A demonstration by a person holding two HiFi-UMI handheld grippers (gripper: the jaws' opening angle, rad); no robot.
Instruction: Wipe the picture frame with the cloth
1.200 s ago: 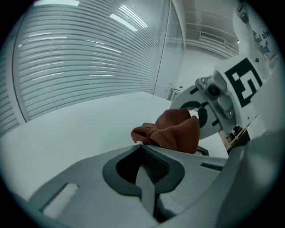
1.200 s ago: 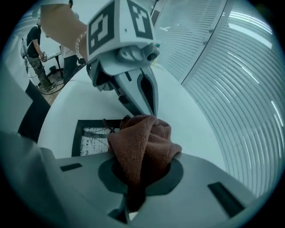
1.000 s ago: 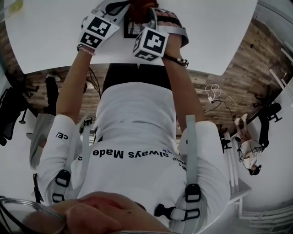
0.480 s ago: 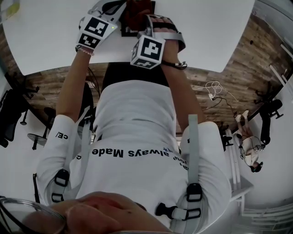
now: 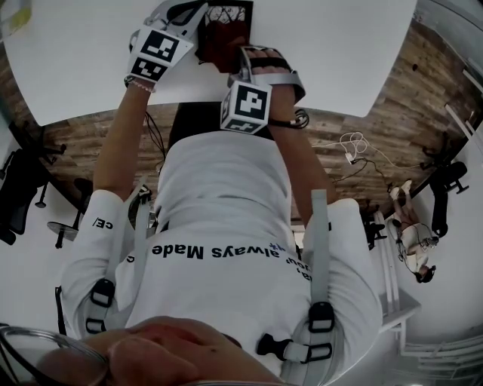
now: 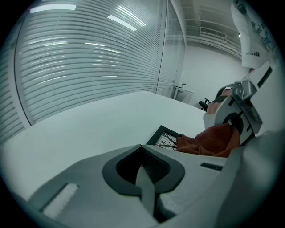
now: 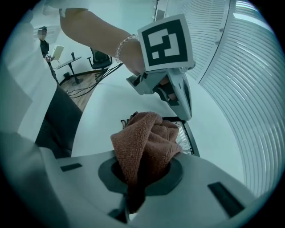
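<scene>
Picture frame [image 5: 235, 10], black-edged and lying flat on the white desk [image 5: 90, 60], sat under the rust-brown terry cloth [image 7: 144, 138]. My right gripper [image 7: 133, 196] clamped the cloth in a bunch for rubbing the glass. My left gripper [image 6: 146, 187], jaws together and empty, rested at the frame's edge, probably to steady it.

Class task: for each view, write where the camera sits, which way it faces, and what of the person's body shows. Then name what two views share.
Head view: on the head, facing steeply down at the table; torso, arms show.
Left gripper view: on the left gripper, facing across the table; shirt edge shows.
Right gripper view: on the right gripper, facing the clamped cloth; left forearm shows.
Both gripper views share the picture frame.
</scene>
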